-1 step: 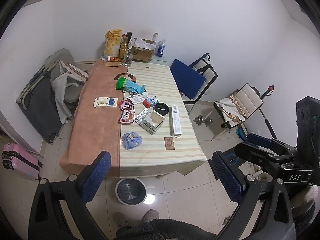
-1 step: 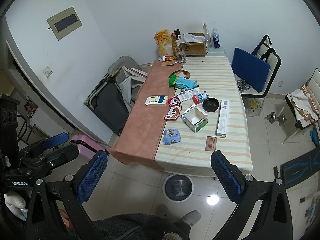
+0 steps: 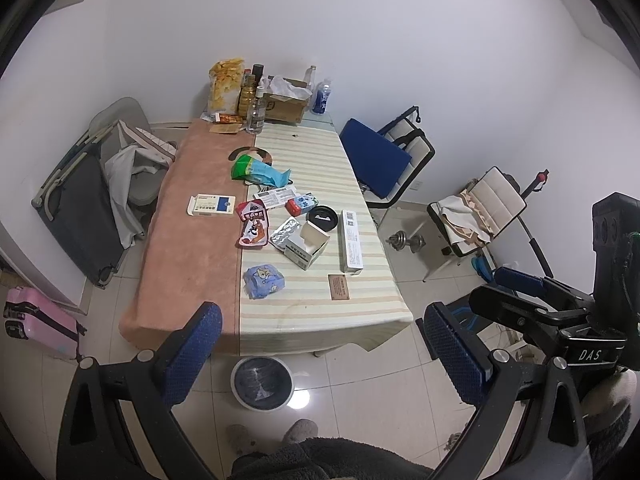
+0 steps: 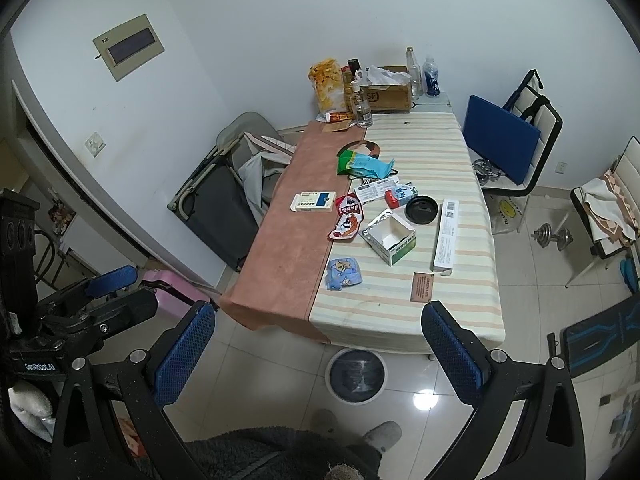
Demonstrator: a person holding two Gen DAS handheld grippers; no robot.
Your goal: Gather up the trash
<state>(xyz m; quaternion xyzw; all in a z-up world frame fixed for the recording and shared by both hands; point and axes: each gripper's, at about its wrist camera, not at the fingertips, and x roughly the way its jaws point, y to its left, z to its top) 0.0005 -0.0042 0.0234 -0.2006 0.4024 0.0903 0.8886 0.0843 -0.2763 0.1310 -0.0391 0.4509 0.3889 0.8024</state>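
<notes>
A table (image 3: 192, 264) (image 4: 280, 264) holds scattered trash: a blue wrapper (image 3: 263, 281) (image 4: 343, 274), an open white box (image 3: 307, 247) (image 4: 391, 241), a long white box (image 3: 351, 241) (image 4: 446, 236), a red snack pouch (image 3: 253, 227) (image 4: 347, 222), a green-blue bag (image 3: 258, 170) (image 4: 362, 165), a black lid (image 3: 323, 216) (image 4: 421, 209) and a brown card (image 3: 338, 286) (image 4: 422, 287). A lined bin (image 3: 262, 383) (image 4: 356, 374) stands on the floor at the table's near end. My left gripper (image 3: 320, 356) and right gripper (image 4: 318, 356) are open, empty, held high in front of the table.
A cardboard box (image 3: 286, 104), bottles (image 3: 256, 110) and a chip bag (image 3: 224, 84) stand at the table's far end. A folded cot (image 3: 76, 208) and pink suitcase (image 3: 36, 322) are left. Chairs (image 3: 384, 156) (image 3: 484, 208) and a dumbbell (image 3: 406, 242) are right.
</notes>
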